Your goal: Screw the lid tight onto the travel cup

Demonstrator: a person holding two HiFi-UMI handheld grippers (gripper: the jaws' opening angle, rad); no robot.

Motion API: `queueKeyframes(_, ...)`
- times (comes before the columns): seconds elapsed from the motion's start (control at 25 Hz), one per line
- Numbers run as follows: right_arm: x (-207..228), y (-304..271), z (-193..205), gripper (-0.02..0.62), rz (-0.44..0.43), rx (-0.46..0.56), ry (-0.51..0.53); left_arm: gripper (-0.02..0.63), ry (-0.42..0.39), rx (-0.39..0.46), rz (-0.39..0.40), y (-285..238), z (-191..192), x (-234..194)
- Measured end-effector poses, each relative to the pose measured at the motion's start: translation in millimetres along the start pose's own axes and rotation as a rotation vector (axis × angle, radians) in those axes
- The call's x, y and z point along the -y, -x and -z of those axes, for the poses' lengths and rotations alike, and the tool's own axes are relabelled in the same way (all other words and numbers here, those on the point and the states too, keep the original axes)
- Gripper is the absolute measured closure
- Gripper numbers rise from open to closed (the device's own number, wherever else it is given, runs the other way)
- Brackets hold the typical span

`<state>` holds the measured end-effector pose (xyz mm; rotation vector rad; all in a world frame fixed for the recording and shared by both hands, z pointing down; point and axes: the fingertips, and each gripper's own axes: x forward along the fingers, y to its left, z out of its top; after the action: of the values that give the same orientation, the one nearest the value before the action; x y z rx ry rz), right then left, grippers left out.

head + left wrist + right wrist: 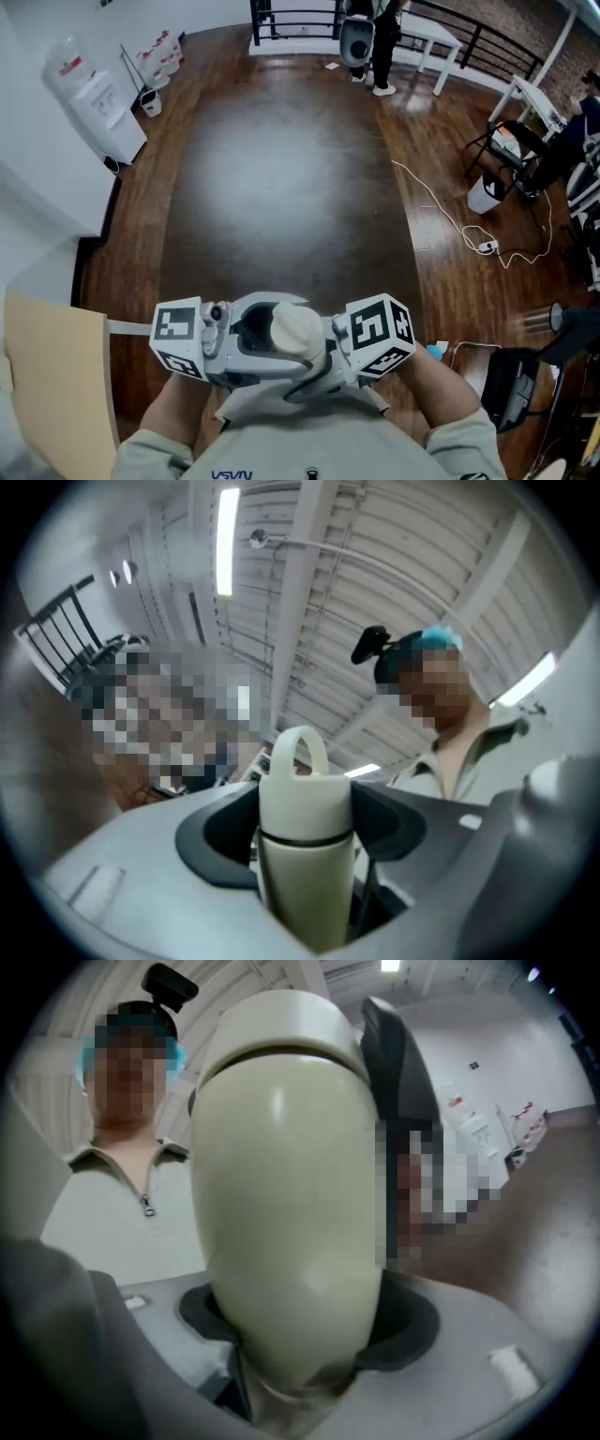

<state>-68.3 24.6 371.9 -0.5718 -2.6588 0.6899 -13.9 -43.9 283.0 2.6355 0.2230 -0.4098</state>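
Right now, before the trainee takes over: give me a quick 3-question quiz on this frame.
1. True or false: only the left gripper grips the travel cup.
2. The right gripper has between its jaws: A) the cup's body B) a loose lid C) nothing.
3. Fill in: the lid carries a ____ on top.
Key: 1 false, both grippers clamp it; 2 A; 3 loop.
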Motion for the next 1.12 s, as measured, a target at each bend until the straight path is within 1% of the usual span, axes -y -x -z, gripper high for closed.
queueKeyframes(0.12, -27.9, -4.8, -9.5, 0.282, -0.159, -0.003, 0.039, 0.299, 0.034, -0.015, 0.214, -5.4, -7.5, 21.5)
queueKeyframes(0.2, -39.0, -7.5, -12.4, 0.282, -0.217, -0.009, 0.053, 0.299, 0.057, -0.032, 0.321, -7.4, -11.6, 34.0)
queueKeyframes(0.24, -41.6, -9.1, -13.1, 0.282, -0.227, -0.013, 0.061, 0.299, 0.062, -0.045, 0.353, -8.3, -13.3, 39.4)
queueKeyframes(0.32, -42.5, -10.9, -13.9, 0.281, -0.223, -0.016, 0.074, 0.299, 0.063, -0.067, 0.378, -9.5, -15.5, 45.0)
queueKeyframes(0.44, -36.1, -9.3, -15.0, 0.281, -0.185, -0.004, 0.077, 0.298, 0.029, -0.053, 0.354, -6.7, -13.9, 37.6)
queueKeyframes(0.52, -27.4, -6.6, -13.9, 0.281, -0.144, 0.005, 0.062, 0.296, 0.004, -0.038, 0.295, -5.2, -13.7, 29.2)
queueKeyframes(0.56, -22.2, -4.4, -12.4, 0.281, -0.122, 0.009, 0.049, 0.293, -0.016, -0.032, 0.243, -4.6, -14.2, 23.2)
queueKeyframes(0.64, -10.6, 1.7, -8.8, 0.281, -0.076, 0.024, 0.02, 0.267, -0.075, -0.018, 0.097, -1.8, -15.3, 7.0)
queueKeyframes(0.68, -4.0, 5.0, -7.8, 0.281, -0.049, 0.037, 0.006, 0.213, -0.106, -0.009, 0.018, 1.4, -15.5, -1.0)
queueKeyframes(0.76, 12.0, 11.6, -8.0, 0.281, 0.029, 0.067, -0.016, 0.199, -0.151, 0.013, -0.11, 9.7, -15.1, -12.3)
queueKeyframes(0.84, 33.9, 19.0, -7.9, 0.281, 0.158, 0.086, -0.025, 0.198, -0.184, 0.037, -0.228, 17.8, -14.5, -20.2)
queueKeyframes(0.92, 58.4, 27.0, -3.1, 0.281, 0.318, 0.083, -0.02, 0.198, -0.215, 0.075, -0.352, 24.1, -14.5, -26.1)
queueKeyframes(1.04, 92.5, 38.6, 4.1, 0.281, 0.569, 0.06, 0.01, 0.198, -0.233, 0.162, -0.527, 30.9, -17.6, -31.0)
queueKeyframes(1.12, 109.9, 44.6, 5.4, 0.281, 0.707, 0.042, 0.04, 0.199, -0.243, 0.183, -0.633, 33.6, -16.9, -37.3)
